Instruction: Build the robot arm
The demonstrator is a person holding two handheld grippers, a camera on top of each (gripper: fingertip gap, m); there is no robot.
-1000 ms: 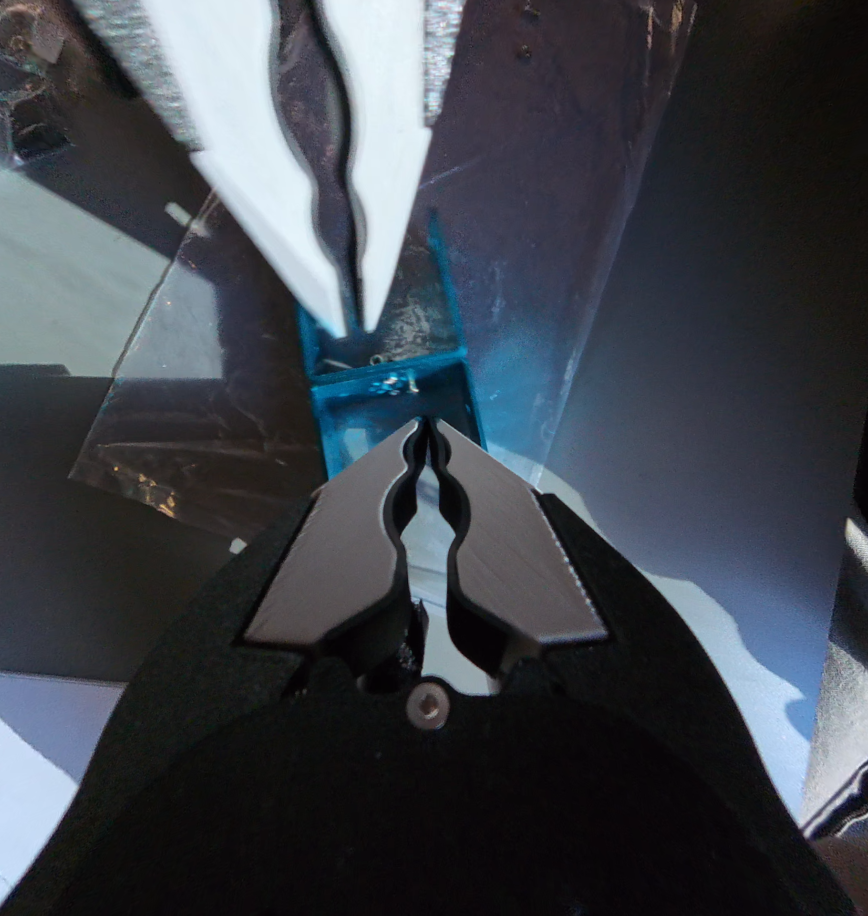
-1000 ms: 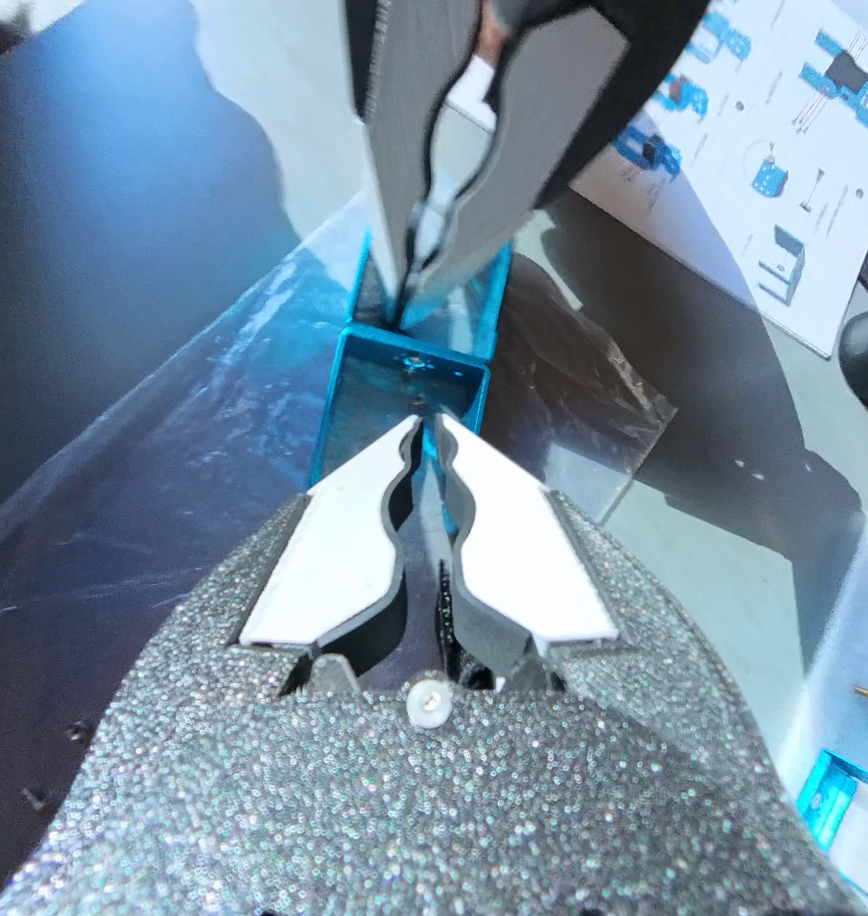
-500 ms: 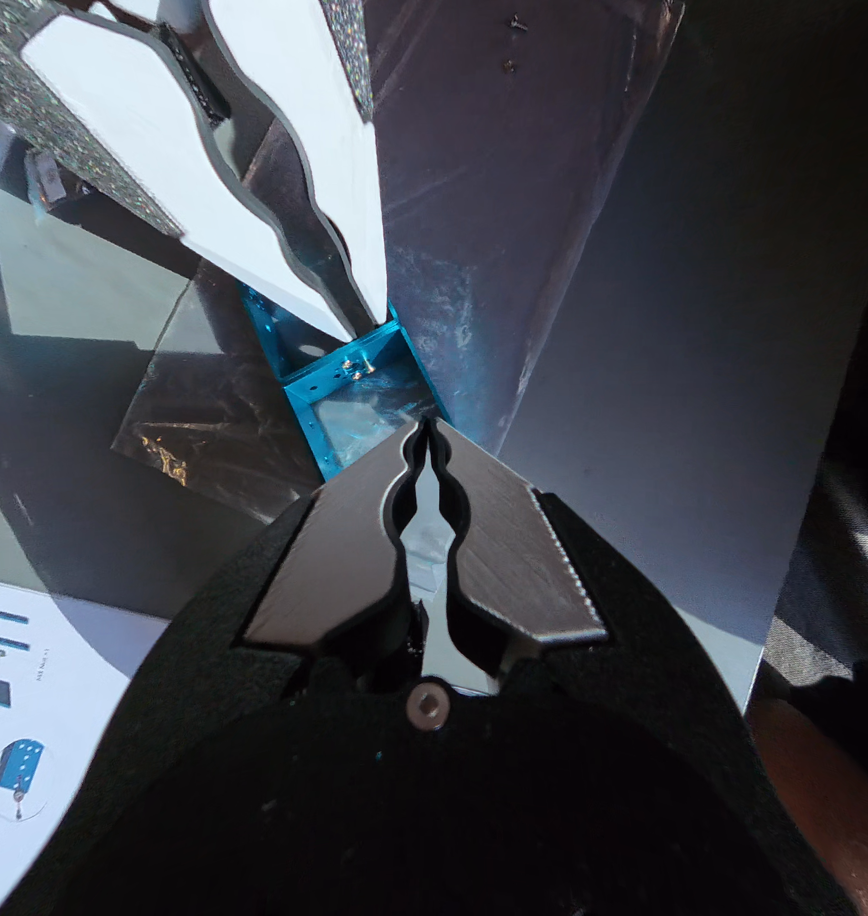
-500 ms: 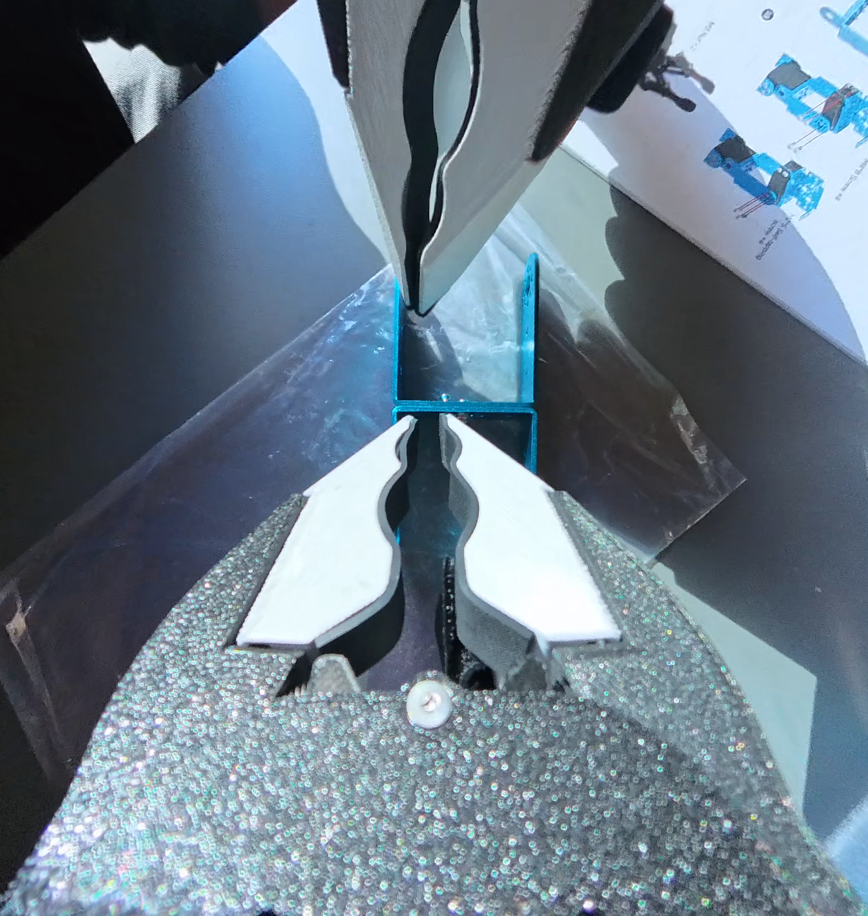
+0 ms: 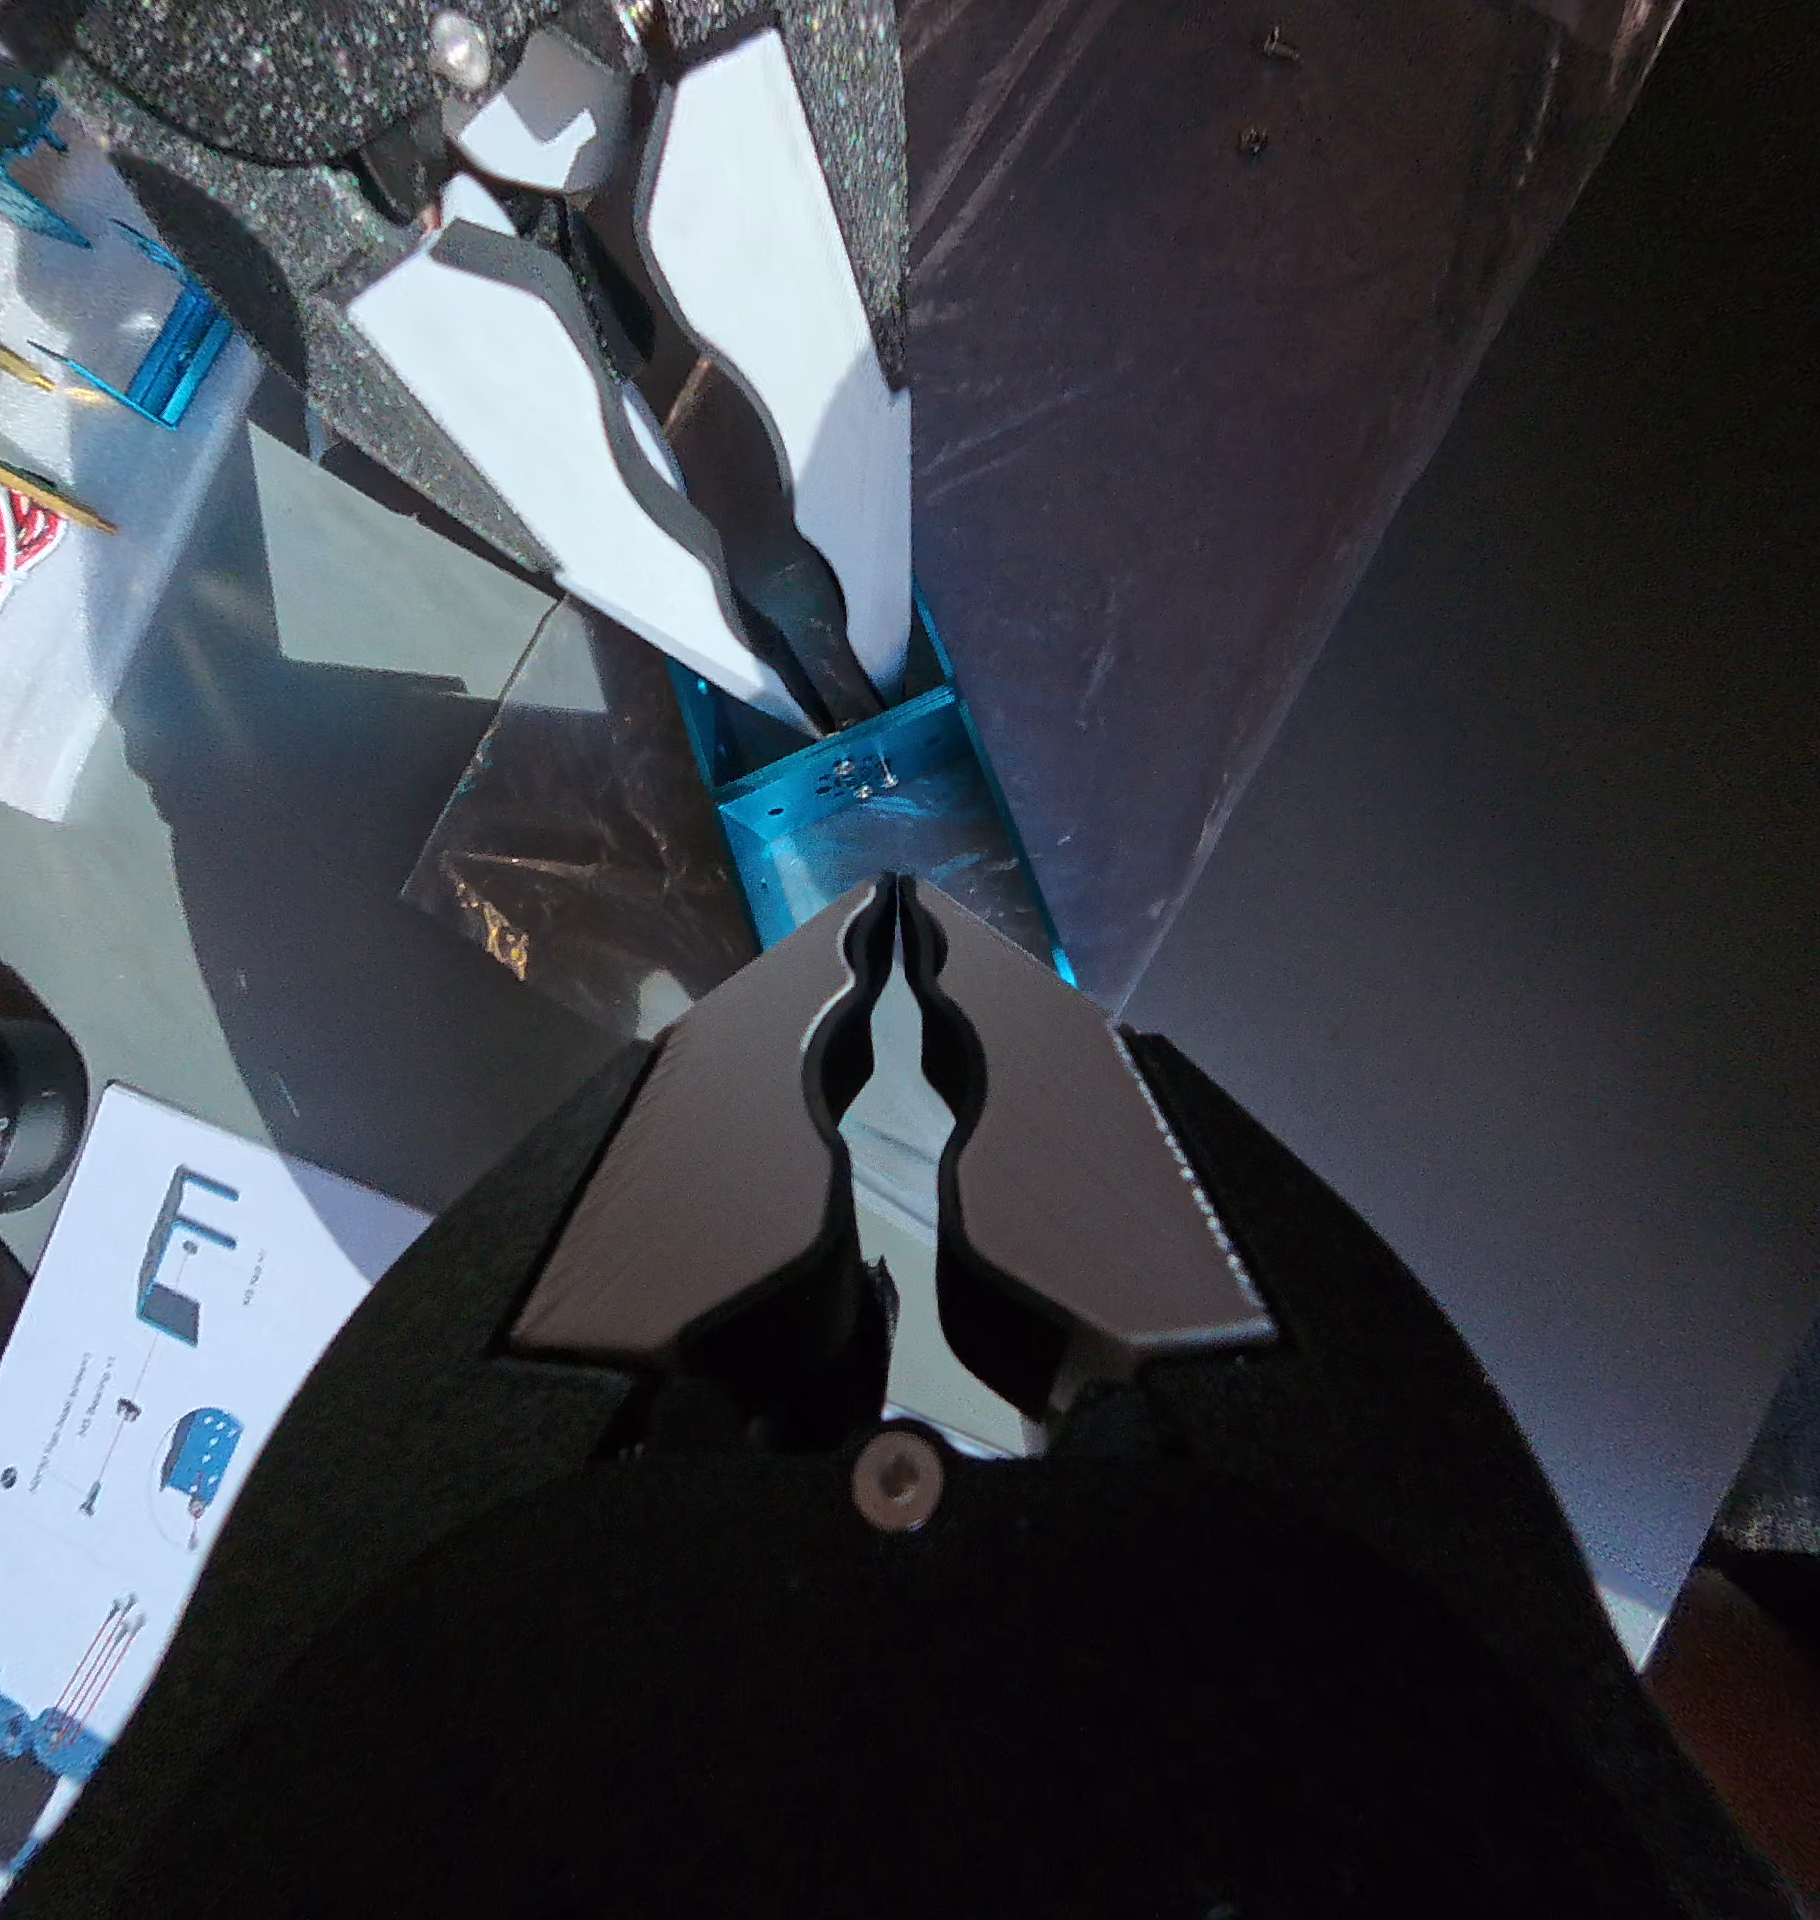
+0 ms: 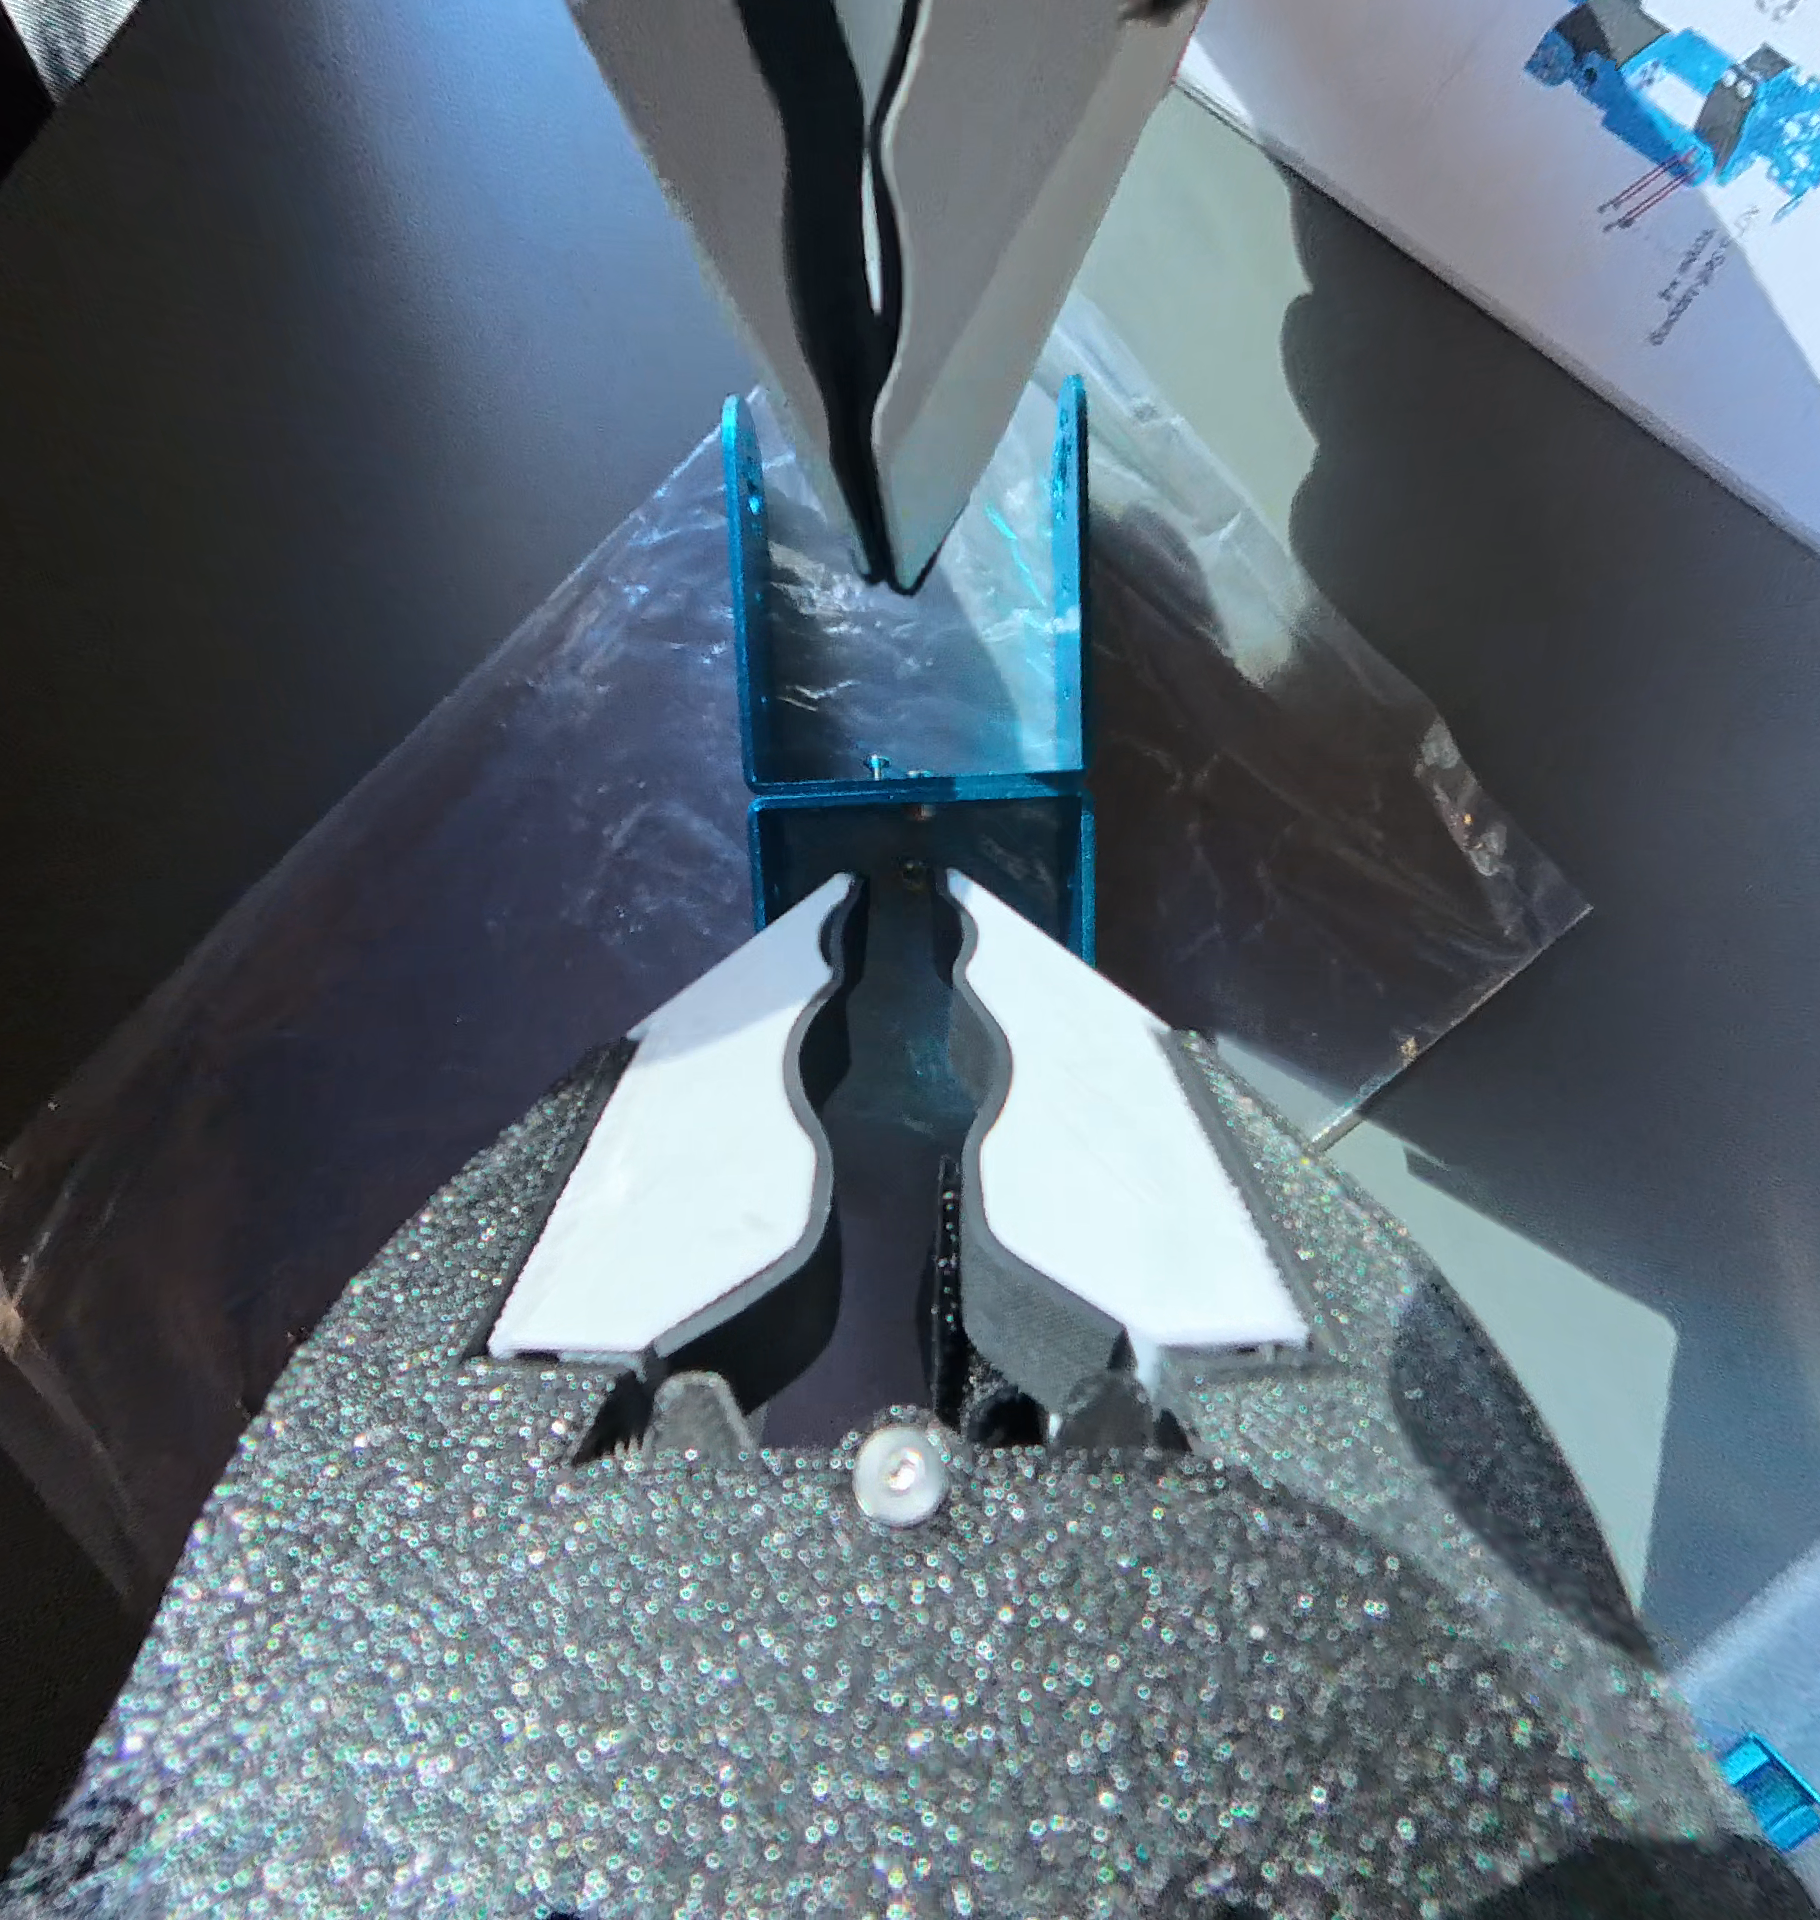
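Note:
Two blue metal U-brackets (image 6: 1070, 582) lie joined back to back, with small screws (image 6: 875, 766) in their shared wall, on a clear plastic sheet (image 6: 1301, 831). My right gripper (image 6: 901, 881) has white fingers and a glittery body. It is slightly open, with its tips inside the near bracket on either side of a small screw. My left gripper (image 5: 898, 883) has grey fingers and a black body. It is shut with nothing visible between the tips, which point down into the opposite bracket (image 5: 833, 821). Each gripper shows in the other's view, the left one (image 6: 890, 582) and the right one (image 5: 833, 696).
A printed instruction sheet (image 5: 158, 1351) lies at the left, also seen in the right wrist view (image 6: 1612, 156). A black cylinder (image 5: 2, 1122) sits beside it. A white tray (image 5: 64, 644) holds blue parts, brass pins and red wires. Another blue part (image 6: 1768, 1787) lies at the lower right. Spacing between my two grippers at the tips: around 5 centimetres.
My right gripper's fingers have opened a little around the bracket's screw. Both views have swung round the brackets. The left gripper stays shut.

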